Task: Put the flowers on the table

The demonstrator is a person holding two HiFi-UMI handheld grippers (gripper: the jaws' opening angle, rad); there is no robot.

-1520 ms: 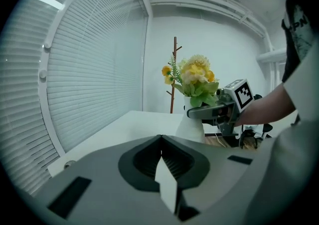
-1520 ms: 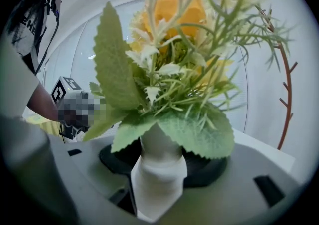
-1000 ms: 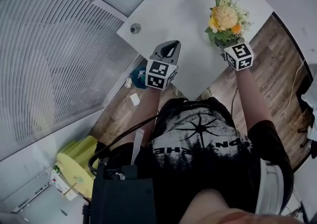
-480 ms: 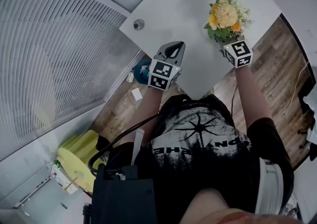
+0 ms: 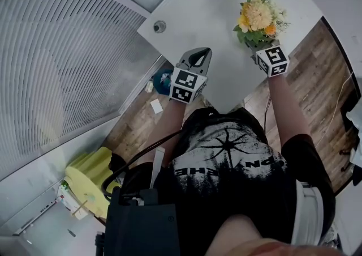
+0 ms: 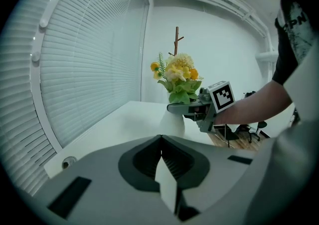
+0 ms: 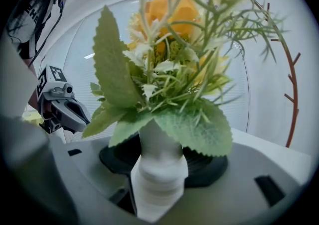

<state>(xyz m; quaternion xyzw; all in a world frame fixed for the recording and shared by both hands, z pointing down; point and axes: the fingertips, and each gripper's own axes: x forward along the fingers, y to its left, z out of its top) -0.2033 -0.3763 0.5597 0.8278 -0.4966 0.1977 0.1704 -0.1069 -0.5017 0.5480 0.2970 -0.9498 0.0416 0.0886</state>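
A bunch of yellow and orange flowers (image 5: 257, 17) with green leaves stands in a white vase (image 6: 172, 122). My right gripper (image 5: 253, 45) is shut on the vase's neck (image 7: 158, 162), just under the leaves, over the right part of the white table (image 5: 209, 5). In the left gripper view the vase's base looks level with the tabletop; whether it touches, I cannot tell. My left gripper (image 5: 198, 54) hovers over the table's near edge, left of the vase, with its jaws shut and nothing in them.
A small round metal fitting (image 5: 159, 26) sits in the table's left corner. White window blinds (image 5: 62, 62) fill the left side. Wood floor (image 5: 317, 68) lies right of the table. A yellow object (image 5: 90, 184) and a blue one (image 5: 164, 82) are on the floor.
Hardly anything differs. Both grippers and the flowers have crept slightly farther over the table, and the view has shifted a little with them.
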